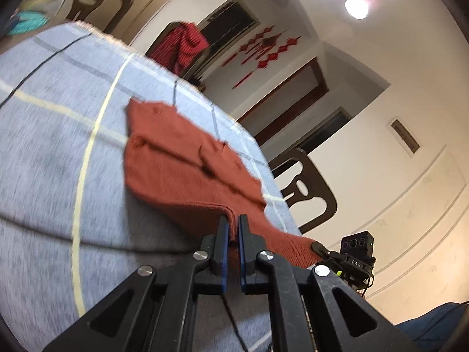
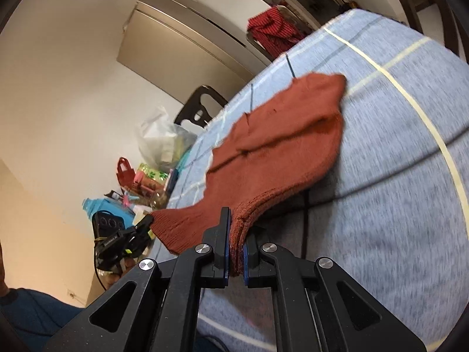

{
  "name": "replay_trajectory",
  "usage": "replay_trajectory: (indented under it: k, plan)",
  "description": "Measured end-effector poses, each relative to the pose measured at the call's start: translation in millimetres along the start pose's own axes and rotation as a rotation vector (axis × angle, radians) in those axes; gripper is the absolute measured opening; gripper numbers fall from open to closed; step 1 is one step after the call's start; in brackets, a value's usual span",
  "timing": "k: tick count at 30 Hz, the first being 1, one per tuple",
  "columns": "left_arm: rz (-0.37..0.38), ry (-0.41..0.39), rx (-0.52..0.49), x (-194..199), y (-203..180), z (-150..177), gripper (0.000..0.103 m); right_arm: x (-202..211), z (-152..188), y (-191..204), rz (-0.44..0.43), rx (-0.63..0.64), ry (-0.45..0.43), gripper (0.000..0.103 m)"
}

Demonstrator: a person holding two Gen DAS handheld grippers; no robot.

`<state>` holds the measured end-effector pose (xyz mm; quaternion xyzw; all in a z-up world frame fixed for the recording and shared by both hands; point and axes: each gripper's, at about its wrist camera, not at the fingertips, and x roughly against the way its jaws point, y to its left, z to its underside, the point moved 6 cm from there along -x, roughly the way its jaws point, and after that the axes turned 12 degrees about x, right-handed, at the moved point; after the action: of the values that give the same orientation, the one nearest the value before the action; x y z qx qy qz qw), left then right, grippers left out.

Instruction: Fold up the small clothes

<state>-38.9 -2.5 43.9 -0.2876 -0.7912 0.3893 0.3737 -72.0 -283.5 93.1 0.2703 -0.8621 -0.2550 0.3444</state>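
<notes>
A small rust-red knit garment (image 1: 178,158) lies partly on a table with a blue-grey checked cloth (image 1: 58,146). My left gripper (image 1: 233,220) is shut on the garment's near hem, lifting it. My right gripper (image 2: 236,214) is shut on the same hem of the garment (image 2: 281,135) farther along. Each view shows the other gripper pinching the cloth: the right one in the left wrist view (image 1: 322,249), the left one in the right wrist view (image 2: 143,223). The far part of the garment rests on the cloth (image 2: 395,176).
Dark chairs (image 1: 304,187) stand at the table's edge. One chair carries a red striped garment (image 1: 181,44). Bags and clutter (image 2: 152,158) sit beyond the table's far side. A teal item (image 1: 27,25) lies at the far left.
</notes>
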Motion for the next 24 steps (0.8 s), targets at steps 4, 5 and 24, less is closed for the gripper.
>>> replay_trajectory:
  k: [4, 5, 24]
  plan:
    - [0.023, -0.044, -0.034, -10.8, -14.0, -32.5, 0.007, -10.7, -30.9, -5.9, -0.001, 0.022, -0.033, 0.006]
    - [0.028, -0.053, -0.032, -15.2, -15.6, -43.8, 0.007, -15.6, -40.9, -10.1, 0.011, 0.021, -0.038, 0.006]
    - [-0.335, 0.004, 0.111, -172.0, 92.6, -185.5, 0.008, -135.3, -161.7, -162.4, 0.294, -0.127, 0.036, 0.044]
